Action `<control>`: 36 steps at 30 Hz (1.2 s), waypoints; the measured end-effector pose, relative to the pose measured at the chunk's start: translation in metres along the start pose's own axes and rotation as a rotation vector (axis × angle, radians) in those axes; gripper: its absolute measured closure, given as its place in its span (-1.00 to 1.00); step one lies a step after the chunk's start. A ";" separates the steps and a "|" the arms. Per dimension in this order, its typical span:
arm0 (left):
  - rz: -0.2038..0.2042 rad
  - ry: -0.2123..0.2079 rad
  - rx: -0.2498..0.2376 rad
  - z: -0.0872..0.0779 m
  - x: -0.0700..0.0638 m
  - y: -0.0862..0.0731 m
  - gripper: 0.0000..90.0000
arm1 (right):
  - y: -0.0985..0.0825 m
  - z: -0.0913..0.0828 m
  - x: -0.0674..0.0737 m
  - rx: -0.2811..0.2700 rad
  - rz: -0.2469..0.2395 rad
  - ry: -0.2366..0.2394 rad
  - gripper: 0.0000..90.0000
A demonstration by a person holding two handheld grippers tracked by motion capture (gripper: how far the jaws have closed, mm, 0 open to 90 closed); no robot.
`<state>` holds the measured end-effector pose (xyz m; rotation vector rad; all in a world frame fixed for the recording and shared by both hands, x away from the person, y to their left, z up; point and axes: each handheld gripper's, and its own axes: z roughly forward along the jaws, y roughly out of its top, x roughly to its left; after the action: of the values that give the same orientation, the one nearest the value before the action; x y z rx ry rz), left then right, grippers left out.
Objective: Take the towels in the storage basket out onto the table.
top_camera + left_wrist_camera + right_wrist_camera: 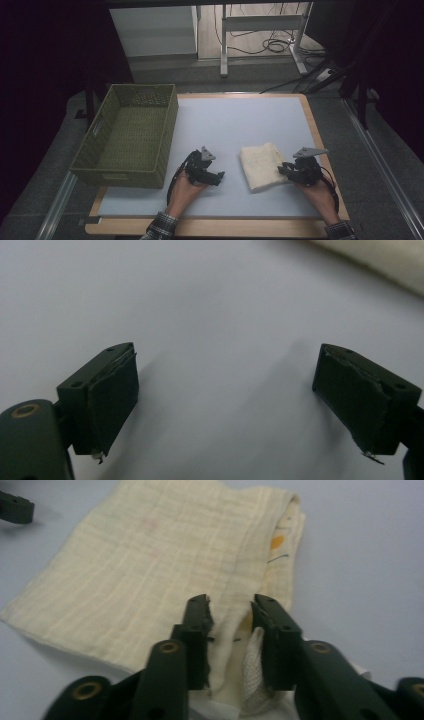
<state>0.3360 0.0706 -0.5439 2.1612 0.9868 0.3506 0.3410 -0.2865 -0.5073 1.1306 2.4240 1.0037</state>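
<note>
A folded cream cloth lies flat on the white mat, right of centre. My right gripper is at the cloth's right edge; in the right gripper view the cloth bunches up into a fold between the two narrow-set jaws, and the gripper is shut on it. My left gripper rests low over bare mat left of the cloth, apart from it. Its jaws stand wide with nothing between them. A corner of the cloth shows ahead of it, off to the right.
A green woven basket with nothing in it stands on the table's left side, close to the left hand. The white mat lies on a wooden tabletop. Beyond the far edge stand desk legs and cables on the floor.
</note>
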 end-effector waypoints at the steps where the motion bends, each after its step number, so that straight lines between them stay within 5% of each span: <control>1: -0.011 0.004 -0.005 -0.001 0.000 -0.001 -0.74 | 0.000 0.001 0.001 0.002 -0.009 -0.008 0.92; 13: -0.004 0.014 0.000 0.001 -0.001 0.000 -0.76 | 0.021 -0.034 0.005 -0.051 -0.043 -0.026 0.94; 18: 0.000 0.014 0.003 0.001 -0.001 -0.001 -0.76 | 0.011 -0.031 -0.010 0.002 0.008 -0.014 0.90; 21: -0.001 0.014 0.002 0.001 -0.001 -0.001 -0.76 | 0.002 -0.021 -0.014 0.045 0.016 -0.016 0.71; 24: 0.000 0.014 0.002 0.001 -0.001 -0.001 -0.76 | -0.001 -0.023 -0.016 0.022 0.038 -0.010 0.58; 31: -0.008 0.015 -0.004 0.001 -0.002 -0.001 -0.75 | 0.006 -0.043 -0.005 -0.027 0.019 -0.002 0.55; 36: -0.005 0.015 -0.001 0.001 -0.001 -0.001 -0.75 | 0.004 -0.038 0.004 0.015 0.000 0.011 0.51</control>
<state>0.3348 0.0697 -0.5451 2.1577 0.9998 0.3661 0.3215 -0.2997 -0.4775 1.1322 2.4443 0.9965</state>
